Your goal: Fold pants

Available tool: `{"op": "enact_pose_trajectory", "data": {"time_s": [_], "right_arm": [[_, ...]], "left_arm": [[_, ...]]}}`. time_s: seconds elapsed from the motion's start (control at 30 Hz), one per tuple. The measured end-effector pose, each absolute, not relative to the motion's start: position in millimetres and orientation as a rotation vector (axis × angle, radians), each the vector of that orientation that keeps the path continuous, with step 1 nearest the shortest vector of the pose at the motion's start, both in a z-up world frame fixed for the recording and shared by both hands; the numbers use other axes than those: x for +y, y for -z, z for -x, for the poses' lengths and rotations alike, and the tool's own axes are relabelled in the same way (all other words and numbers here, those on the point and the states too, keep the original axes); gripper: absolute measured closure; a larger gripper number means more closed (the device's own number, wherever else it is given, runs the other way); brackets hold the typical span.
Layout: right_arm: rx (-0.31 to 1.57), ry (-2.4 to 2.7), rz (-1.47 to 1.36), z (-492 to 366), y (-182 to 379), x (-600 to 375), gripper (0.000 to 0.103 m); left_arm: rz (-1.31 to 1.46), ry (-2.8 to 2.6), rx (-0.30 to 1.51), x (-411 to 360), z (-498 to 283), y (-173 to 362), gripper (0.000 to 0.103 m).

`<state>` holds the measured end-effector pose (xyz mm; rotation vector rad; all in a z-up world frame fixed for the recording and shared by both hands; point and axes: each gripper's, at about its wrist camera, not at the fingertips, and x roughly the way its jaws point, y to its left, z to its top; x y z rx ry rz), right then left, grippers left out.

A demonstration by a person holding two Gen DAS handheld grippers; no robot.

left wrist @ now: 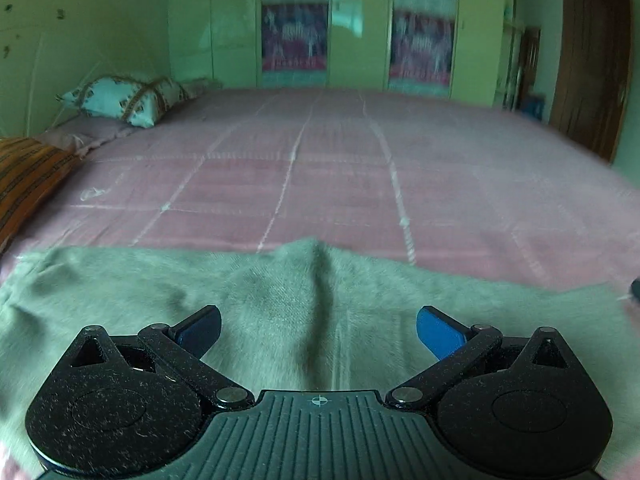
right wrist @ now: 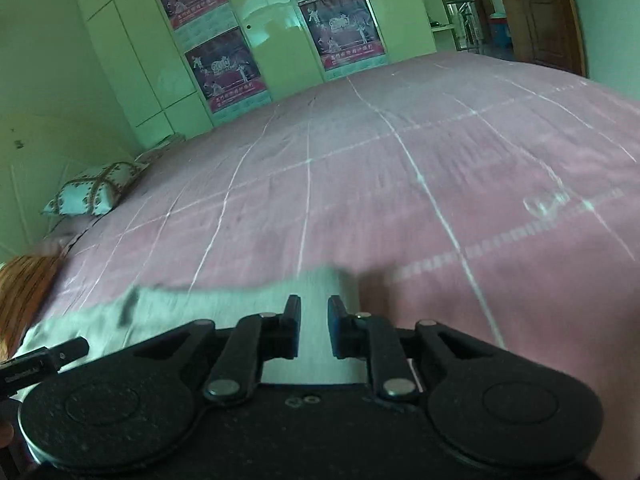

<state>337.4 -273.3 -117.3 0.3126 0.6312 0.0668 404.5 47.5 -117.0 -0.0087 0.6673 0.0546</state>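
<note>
Grey-green pants point(left wrist: 280, 300) lie spread on the pink bed cover point(left wrist: 320, 184), with a raised crease running down their middle. My left gripper point(left wrist: 319, 330) hovers just above them, jaws wide open and empty. In the right wrist view the pants point(right wrist: 224, 300) stretch to the left, and a strip of the fabric passes between the fingers of my right gripper point(right wrist: 314, 316). Its jaws stand close together with a narrow gap; whether they pinch the cloth is unclear. The left gripper's tip point(right wrist: 44, 360) shows at the left edge.
A patterned pillow point(left wrist: 124, 98) and an orange striped cushion point(left wrist: 28, 176) lie at the bed's left side. Green wardrobes point(left wrist: 360, 28) with posters stand behind the bed. A brown door point(left wrist: 592, 64) is at the far right.
</note>
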Motion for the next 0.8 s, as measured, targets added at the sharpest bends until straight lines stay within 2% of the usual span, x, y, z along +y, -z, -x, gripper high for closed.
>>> {"op": "enact_pose_trajectory", "data": {"time_s": [0.07, 0.13, 0.3, 0.5, 0.63, 0.8], "right_arm": [[0.709, -0.067, -0.267, -362, 133, -261, 0.089], [0.815, -0.067, -0.223, -375, 156, -256, 0.089], [0.637, -0.09, -0.31, -328, 139, -265, 0.089], [0.617, -0.168, -0.33, -277, 139, -263, 0.088], [0.632, -0.166, -0.366, -269, 139, -257, 0.087], [0.653, -0.158, -0.334, -257, 129, -233, 0.086]], "left_arm": [[-0.015, -0.049, 0.772, 45, -425, 140, 0.0], [0.013, -0.024, 0.758, 47, -420, 154, 0.0], [0.096, 0.034, 0.645, 69, -367, 133, 0.0], [0.157, -0.151, 0.588, 157, -277, 136, 0.0], [0.384, -0.248, 0.582, 236, -256, 151, 0.0], [0.831, -0.094, 0.532, 328, -290, 198, 0.0]]}}
